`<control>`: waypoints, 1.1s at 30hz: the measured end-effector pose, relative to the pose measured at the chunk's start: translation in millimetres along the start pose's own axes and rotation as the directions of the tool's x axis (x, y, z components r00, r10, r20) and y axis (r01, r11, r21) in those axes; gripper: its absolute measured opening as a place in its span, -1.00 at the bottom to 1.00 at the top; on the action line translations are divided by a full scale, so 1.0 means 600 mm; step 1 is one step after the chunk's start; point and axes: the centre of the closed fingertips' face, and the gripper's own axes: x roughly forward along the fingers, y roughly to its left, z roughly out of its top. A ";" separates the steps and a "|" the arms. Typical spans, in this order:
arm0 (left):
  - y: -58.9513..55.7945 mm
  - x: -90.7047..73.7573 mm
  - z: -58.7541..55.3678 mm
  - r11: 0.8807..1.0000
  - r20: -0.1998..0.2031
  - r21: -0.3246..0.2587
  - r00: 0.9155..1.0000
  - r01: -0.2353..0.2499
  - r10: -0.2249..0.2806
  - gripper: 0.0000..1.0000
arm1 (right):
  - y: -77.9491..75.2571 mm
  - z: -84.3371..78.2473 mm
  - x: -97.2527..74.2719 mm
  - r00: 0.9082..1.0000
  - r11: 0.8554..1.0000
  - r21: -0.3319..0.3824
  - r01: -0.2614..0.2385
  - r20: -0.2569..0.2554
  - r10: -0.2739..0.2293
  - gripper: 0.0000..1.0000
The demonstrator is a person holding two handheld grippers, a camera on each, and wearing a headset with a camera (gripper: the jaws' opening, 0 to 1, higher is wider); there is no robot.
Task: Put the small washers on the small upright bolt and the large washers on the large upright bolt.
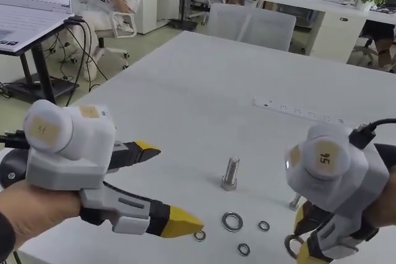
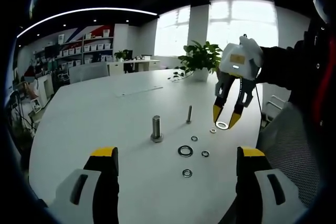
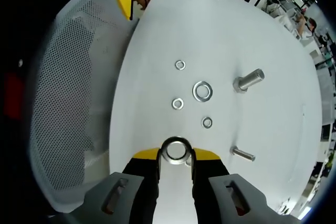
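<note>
My right gripper [image 3: 176, 157] pinches a large silver steel washer [image 3: 176, 148], thick upright bolt [image 3: 249, 81] at two o'clock; left gripper [image 2: 177, 153] gapes wide.

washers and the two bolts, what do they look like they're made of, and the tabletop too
The washers look like bare steel: silver-grey with a dull gleam, though plating can't be told. The large bolt and small bolt have the same grey metal look, with bright highlights along the shanks. The tabletop is smooth, matt off-white, probably laminate or painted board.
</note>
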 end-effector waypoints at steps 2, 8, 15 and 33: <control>-0.001 0.001 0.000 1.000 0.001 0.000 1.000 0.003 -0.003 0.87 | -0.005 0.006 -0.008 1.000 1.000 -0.004 0.003 0.006 -0.003 -0.54; -0.001 0.003 -0.001 1.000 0.003 -0.001 1.000 0.008 -0.008 0.87 | -0.030 0.018 -0.029 1.000 0.999 -0.028 0.020 -0.003 -0.020 -0.54; 0.001 0.003 -0.002 1.000 0.004 -0.003 1.000 0.005 -0.005 0.86 | -0.078 0.060 -0.064 0.998 0.996 -0.067 0.065 0.025 -0.063 -0.54; 0.009 0.002 -0.008 1.000 -0.004 -0.023 1.000 -0.012 0.012 0.86 | -0.152 0.129 -0.068 0.994 0.990 -0.113 0.086 0.079 -0.077 -0.54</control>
